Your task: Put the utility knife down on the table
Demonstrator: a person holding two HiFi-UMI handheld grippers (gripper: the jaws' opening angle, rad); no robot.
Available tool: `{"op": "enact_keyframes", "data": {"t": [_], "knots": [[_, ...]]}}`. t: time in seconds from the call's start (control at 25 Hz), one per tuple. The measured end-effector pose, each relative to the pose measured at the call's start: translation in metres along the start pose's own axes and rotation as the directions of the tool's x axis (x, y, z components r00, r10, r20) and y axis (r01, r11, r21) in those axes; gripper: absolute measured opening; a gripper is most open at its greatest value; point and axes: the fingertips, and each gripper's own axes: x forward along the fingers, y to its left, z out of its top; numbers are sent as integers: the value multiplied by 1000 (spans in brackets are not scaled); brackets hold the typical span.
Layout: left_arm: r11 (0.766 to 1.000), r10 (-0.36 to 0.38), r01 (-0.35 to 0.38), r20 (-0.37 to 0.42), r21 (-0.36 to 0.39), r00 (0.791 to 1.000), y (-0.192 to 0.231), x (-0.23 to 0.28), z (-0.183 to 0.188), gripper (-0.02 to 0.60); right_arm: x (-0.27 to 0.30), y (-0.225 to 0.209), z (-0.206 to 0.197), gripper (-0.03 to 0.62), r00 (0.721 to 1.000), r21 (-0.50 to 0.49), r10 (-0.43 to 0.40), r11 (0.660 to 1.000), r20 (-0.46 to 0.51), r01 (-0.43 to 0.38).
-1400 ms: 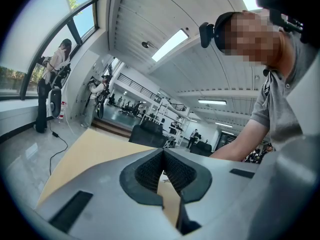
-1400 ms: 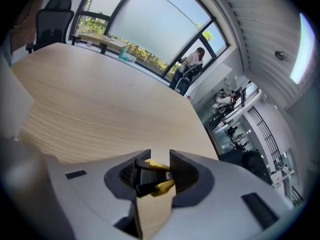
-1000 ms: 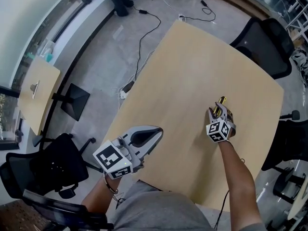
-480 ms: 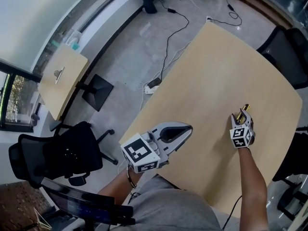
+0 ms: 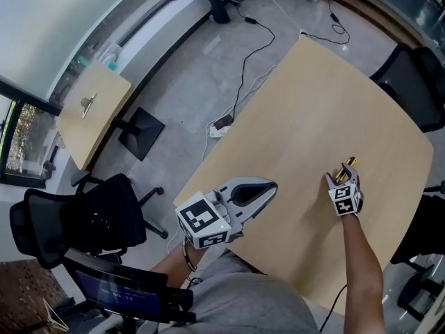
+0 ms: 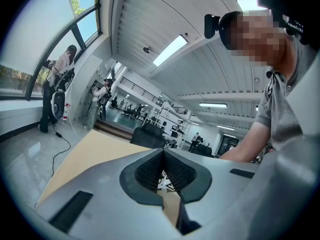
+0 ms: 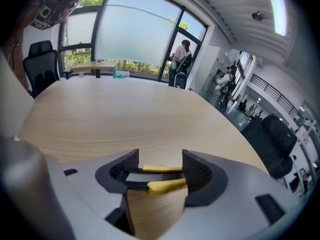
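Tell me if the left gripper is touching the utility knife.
Apart. Head view shows bare table between the left gripper and the utility knife.

We see the yellow-and-black utility knife [image 7: 161, 185] lying crosswise, down at the wooden table [image 7: 125, 119], between the right gripper's [image 7: 159, 160] jaws, which have just been opening.

Table [image 5: 306, 103]: big, light wood, smooth top with round corners.
On the table: one yellow and black utility knife [image 7: 165, 185], lying flat near the right side.
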Motion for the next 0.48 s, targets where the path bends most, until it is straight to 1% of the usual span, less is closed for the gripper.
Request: {"op": "enact_keyframes", "data": {"t": [0.12,0.32,0.4,0.48], "knots": [[1000,-3,3,2,3,1000,-7,-4,2,5,-7,9,2,273,999,52,54,997,0,-54],[999,-21,21,0,27,1000,-22,-4,5,6,-23,29,-9,314,986,131,158,980,-53,-150],[999,-29,29,0,42,1000,-28,-3,9,5,-31,33,-13,321,984,143,170,977,-59,-160],[998,-32,32,4,55,999,-33,-4,13,6,-42,32,-12,321,987,154,156,977,-45,-148]]}}
